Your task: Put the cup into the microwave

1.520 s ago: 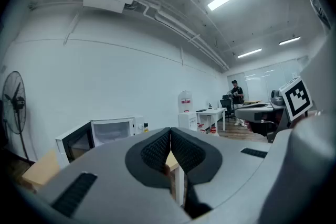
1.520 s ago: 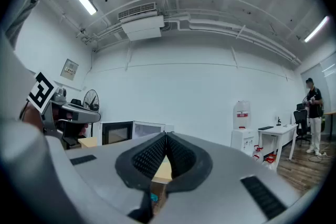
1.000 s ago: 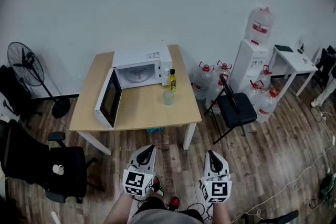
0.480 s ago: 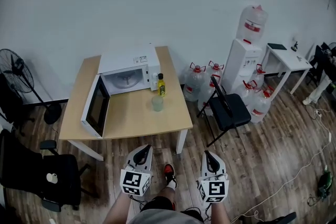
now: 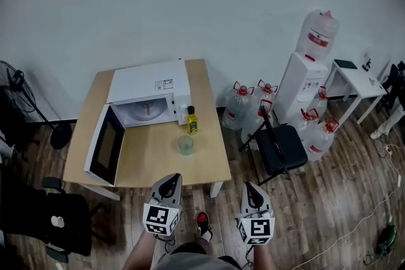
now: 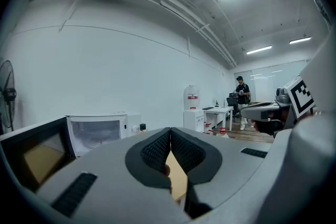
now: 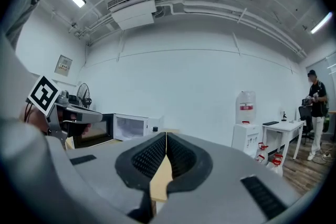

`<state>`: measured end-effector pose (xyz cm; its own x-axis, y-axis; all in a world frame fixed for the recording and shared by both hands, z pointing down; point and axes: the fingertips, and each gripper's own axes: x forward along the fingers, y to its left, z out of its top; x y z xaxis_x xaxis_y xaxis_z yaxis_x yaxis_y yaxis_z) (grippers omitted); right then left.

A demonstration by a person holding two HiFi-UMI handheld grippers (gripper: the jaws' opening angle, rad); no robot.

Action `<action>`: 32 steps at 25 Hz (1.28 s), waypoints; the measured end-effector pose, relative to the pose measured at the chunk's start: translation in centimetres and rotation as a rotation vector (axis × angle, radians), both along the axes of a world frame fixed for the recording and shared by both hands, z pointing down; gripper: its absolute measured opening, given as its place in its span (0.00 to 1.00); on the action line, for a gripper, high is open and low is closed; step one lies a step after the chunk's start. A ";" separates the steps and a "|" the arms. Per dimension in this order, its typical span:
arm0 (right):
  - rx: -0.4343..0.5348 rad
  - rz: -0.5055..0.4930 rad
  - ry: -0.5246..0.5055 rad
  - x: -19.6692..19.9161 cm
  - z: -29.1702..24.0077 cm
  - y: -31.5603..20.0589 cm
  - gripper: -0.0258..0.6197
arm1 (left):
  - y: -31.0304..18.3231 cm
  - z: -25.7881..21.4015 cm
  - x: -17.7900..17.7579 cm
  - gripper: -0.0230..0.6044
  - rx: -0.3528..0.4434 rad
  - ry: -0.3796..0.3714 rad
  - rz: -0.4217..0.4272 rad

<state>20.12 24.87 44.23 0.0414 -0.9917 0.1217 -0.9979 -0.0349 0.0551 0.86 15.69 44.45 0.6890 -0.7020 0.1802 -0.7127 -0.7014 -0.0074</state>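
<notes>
A clear cup (image 5: 185,145) stands on the wooden table (image 5: 209,161), in front of a small yellow bottle (image 5: 191,121). The white microwave (image 5: 149,92) sits at the table's back with its door (image 5: 101,145) swung open to the left and its cavity empty. Both grippers hover short of the table's near edge. My left gripper (image 5: 174,177) is shut with nothing in it, and so is my right gripper (image 5: 247,186). The left gripper view looks past the closed jaws (image 6: 170,131) at the microwave (image 6: 100,134). The right gripper (image 7: 166,135) also faces the microwave (image 7: 131,127).
A black chair (image 5: 278,145) stands right of the table, with water jugs (image 5: 243,101), a water dispenser (image 5: 304,73) and a small white table (image 5: 357,76) beyond. A fan (image 5: 12,82) and an office chair (image 5: 57,218) are at the left. A person (image 6: 241,94) stands far off.
The table, microwave and cup have come nearer and slid down in the head view as both grippers moved forward toward them. Both stay shut and empty.
</notes>
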 end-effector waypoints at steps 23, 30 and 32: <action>-0.131 -0.226 -0.084 1.2 6.8 -21.0 0.07 | -15.6 7.5 2.8 0.07 -0.152 -0.040 -0.177; -0.223 -0.302 -0.104 1.0 11.8 -24.3 0.07 | -17.8 11.7 2.8 0.08 -0.210 -0.060 -0.245; -0.246 -0.316 -0.107 1.1 12.9 -25.0 0.07 | -18.1 12.7 3.0 0.08 -0.231 -0.047 -0.254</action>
<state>21.17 -0.17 57.17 -0.2866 -0.8943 0.3436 -0.9578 0.2757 -0.0813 3.82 -2.38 57.12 0.4847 -0.7871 0.3815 -0.8674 -0.4886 0.0939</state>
